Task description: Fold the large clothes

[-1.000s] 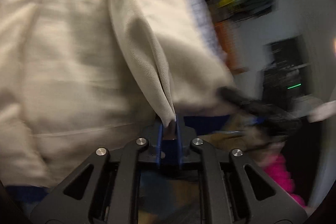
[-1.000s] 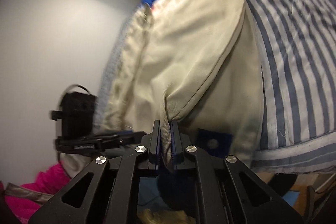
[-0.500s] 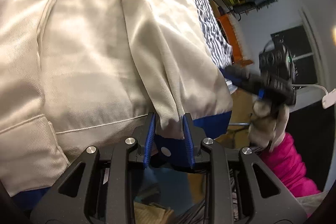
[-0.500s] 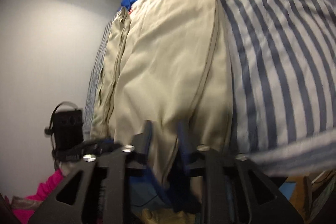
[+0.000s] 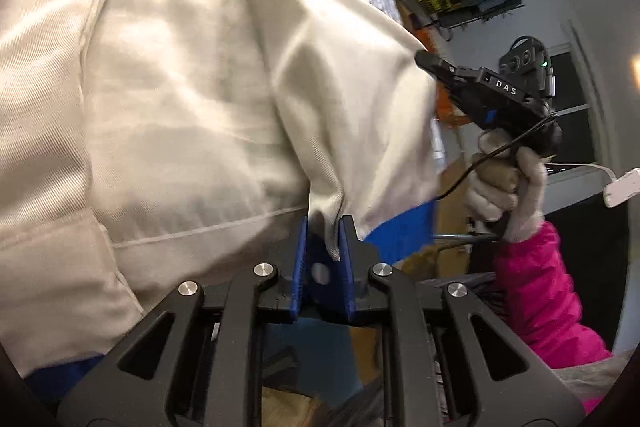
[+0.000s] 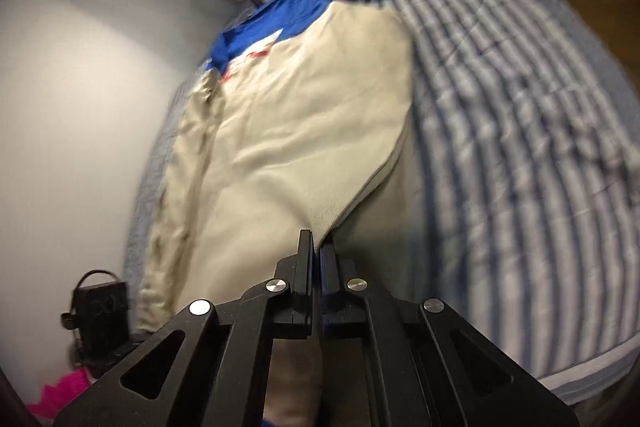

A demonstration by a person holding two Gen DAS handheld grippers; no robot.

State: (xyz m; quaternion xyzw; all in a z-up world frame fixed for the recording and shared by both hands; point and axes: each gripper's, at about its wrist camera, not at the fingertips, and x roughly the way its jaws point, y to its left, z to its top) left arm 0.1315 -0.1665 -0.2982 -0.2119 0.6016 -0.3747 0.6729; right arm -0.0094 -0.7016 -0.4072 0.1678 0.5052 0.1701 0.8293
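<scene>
Left wrist view: left tongs [image 5: 323, 247] closing on hem fold of cream twill garment [image 5: 180, 87] | right tongs [image 6: 318, 259] clamped on its edge | garment lies lengthwise on blue-striped bed [image 6: 520, 147] | fold unfinished; further folds likely remain

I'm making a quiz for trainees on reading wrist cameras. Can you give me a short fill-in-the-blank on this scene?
1. Both grippers hold the edge of a ____-coloured garment.
2. The bedcover under it has blue and white ____.
3. The sleeve behind the gloved hand is ____.
4. A round ____ glows on the wall above the bed.

Missing words: cream; stripes; pink; lamp
</scene>
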